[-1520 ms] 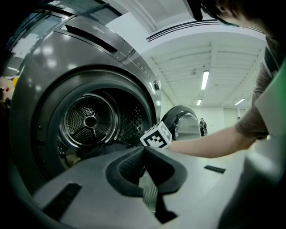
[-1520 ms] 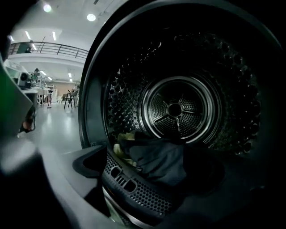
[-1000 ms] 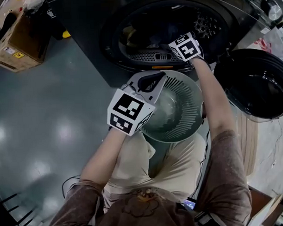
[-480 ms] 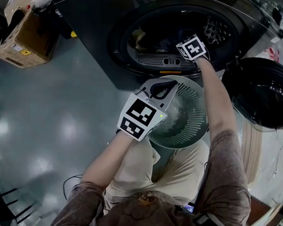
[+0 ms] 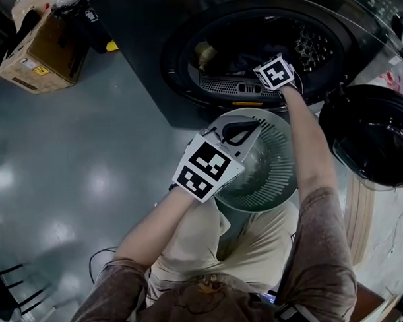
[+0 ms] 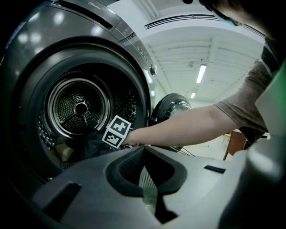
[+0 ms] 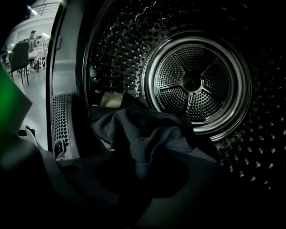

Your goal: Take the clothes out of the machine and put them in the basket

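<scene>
Grey machine (image 5: 152, 73): biggest thing in view, door (image 5: 372, 134) swung wide to the right, perforated drum (image 7: 192, 80) open to reach.
Basket (image 5: 281, 177): round, pale, slatted; stands just below the mouth of the machine, nothing in it yet.
Clothes: dark garment (image 7: 147, 134) heaped on the drum floor near the front lip, a tan piece (image 7: 111, 99) tucked behind it at the left; whole load still inside the machine.
Handling: soft, limp and light (probably dry, judging by the loose folds); no danger of breakage, but likely to trail, unfold and catch on the lip on the way out.
Where to grip: best at a raised, bunched fold several layers thick, not at a single thin edge; a high lift afterwards to clear the lip before the swing over to the basket.
Right gripper (image 7: 145, 167): angled down into the drum; jaws just closed most of the way, now nearly together, with a ridge of the dark garment pinched between them.
Left gripper (image 6: 145, 161): roughly level at the basket's near rim, jaws pressed together on the slatted wall, apparently to steady the basket under the opening.
Risk: slipping of a shallow bite under the weight of hanging cloth.
</scene>
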Available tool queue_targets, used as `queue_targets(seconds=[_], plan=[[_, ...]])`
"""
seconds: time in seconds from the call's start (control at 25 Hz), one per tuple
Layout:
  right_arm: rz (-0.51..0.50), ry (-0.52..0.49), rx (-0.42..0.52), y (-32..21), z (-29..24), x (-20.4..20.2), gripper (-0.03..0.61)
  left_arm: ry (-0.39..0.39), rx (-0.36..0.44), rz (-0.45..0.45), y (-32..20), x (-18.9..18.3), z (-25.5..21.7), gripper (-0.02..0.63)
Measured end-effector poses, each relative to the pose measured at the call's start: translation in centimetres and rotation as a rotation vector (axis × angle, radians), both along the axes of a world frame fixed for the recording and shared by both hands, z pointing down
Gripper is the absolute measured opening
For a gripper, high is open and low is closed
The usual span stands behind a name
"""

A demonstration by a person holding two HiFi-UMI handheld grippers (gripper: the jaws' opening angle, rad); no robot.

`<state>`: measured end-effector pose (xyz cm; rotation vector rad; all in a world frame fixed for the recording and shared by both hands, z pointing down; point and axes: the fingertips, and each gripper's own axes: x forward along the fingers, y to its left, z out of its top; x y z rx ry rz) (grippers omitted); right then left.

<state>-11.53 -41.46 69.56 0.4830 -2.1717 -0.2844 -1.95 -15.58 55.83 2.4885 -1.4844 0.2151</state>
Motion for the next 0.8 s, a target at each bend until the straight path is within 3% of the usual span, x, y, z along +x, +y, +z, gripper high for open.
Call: queue_targets(seconds=[0.16, 0.52, 0.8], plan=[[0.025, 0.002, -0.003, 0.2, -0.6, 0.2, 0.061, -0.025, -0.008, 0.013, 0.1, 0.2, 0.5, 0.008], [0.020, 0.002, 0.045, 1.7, -4.0, 2.3, 0.056, 0.013, -0.007, -0.020, 0.3, -0.8, 0.5, 0.008], [0.011, -0.068, 0.064, 4.1, -6.5, 3.9, 0.054, -0.004, -0.004, -0.035, 0.6, -0.7, 0.3, 0.008]])
